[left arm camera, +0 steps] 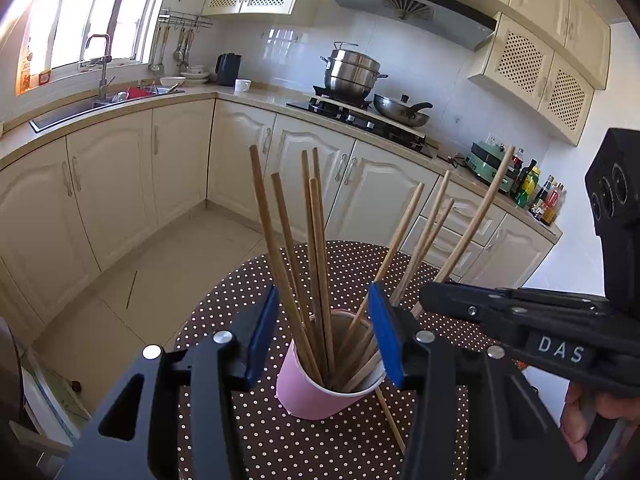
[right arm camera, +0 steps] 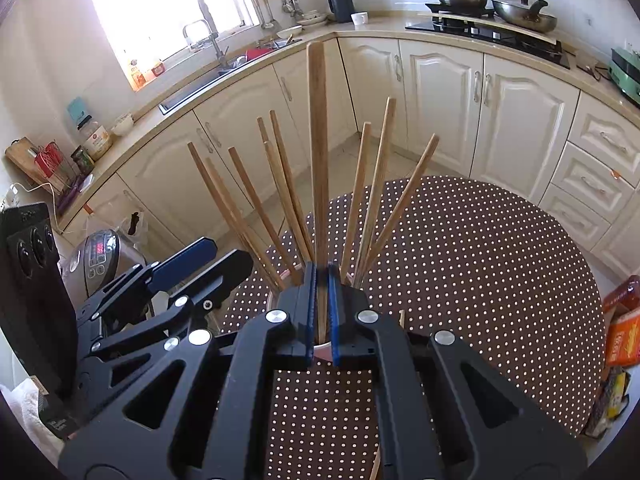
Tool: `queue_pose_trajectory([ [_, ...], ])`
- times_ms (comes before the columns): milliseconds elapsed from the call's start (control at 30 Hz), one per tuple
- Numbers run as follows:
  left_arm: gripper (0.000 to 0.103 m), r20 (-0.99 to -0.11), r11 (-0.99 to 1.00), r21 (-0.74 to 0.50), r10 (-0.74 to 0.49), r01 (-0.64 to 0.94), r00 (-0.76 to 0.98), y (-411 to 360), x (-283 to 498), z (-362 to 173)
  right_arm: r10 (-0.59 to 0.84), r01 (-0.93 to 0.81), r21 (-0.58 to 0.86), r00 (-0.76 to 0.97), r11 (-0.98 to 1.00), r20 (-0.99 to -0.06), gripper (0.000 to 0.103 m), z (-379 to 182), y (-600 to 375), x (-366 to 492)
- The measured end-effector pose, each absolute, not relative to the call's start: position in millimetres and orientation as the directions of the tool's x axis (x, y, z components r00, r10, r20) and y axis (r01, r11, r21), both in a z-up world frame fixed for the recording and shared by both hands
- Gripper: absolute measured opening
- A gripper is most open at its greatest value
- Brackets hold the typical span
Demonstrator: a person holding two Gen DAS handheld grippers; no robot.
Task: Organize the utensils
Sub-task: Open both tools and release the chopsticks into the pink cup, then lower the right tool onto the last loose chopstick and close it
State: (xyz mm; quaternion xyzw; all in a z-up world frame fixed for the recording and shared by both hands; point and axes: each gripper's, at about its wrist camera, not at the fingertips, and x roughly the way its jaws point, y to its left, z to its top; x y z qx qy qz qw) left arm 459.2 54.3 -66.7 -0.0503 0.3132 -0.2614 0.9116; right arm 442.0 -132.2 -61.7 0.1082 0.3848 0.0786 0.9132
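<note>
A pink cup point(left arm camera: 320, 384) stands on the dotted table point(left arm camera: 288, 440), bristling with wooden chopsticks point(left arm camera: 280, 240). One more lies on the cloth beside it. The left gripper point(left arm camera: 324, 344) straddles the cup, jaws apart, pads clear of it. The right gripper point(right arm camera: 322, 312) is clamped on one upright chopstick point(right arm camera: 318, 140) over the cup.

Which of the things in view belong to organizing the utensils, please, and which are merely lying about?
Belong to the job:
pink cup
chopsticks standing in it
loose chopstick on the table
chopstick clamped in the right hand-held gripper

Lying about:
steamer pot
wok
kettle
sauce bottles
</note>
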Motion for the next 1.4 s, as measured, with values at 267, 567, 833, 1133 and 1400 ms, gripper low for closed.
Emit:
queue_pose_trajectory([
  [267,0.047,-0.572,0.868,-0.256,-0.490,0.424,0.658,53.0,460.1,-70.7,0.226,-0.038,0.270,0.666,0.962,-0.711,0.007,-70.3,-132.3,440.2],
  [567,0.048,-0.585,0.872,-0.260,-0.483,0.414,0.652,52.6,457.6,-71.8,0.221,-0.030,0.269,0.660,0.963,-0.718,0.027,-70.1,-133.7,438.8],
  [833,0.048,-0.594,0.878,-0.269,-0.474,0.395,0.650,55.2,457.2,-74.1,0.240,-0.057,0.275,0.677,0.960,-0.696,0.039,-65.7,-134.3,433.2],
  [1133,0.048,-0.602,0.885,-0.276,-0.463,0.375,0.651,61.4,456.8,-76.4,0.226,-0.028,0.284,0.683,0.958,-0.694,0.039,-68.2,-138.3,426.0],
  [1400,0.048,-0.620,0.892,-0.270,-0.450,0.363,0.643,62.5,455.3,-80.8,0.190,0.051,0.284,0.630,0.958,-0.753,0.039,-88.1,-162.7,414.4],
])
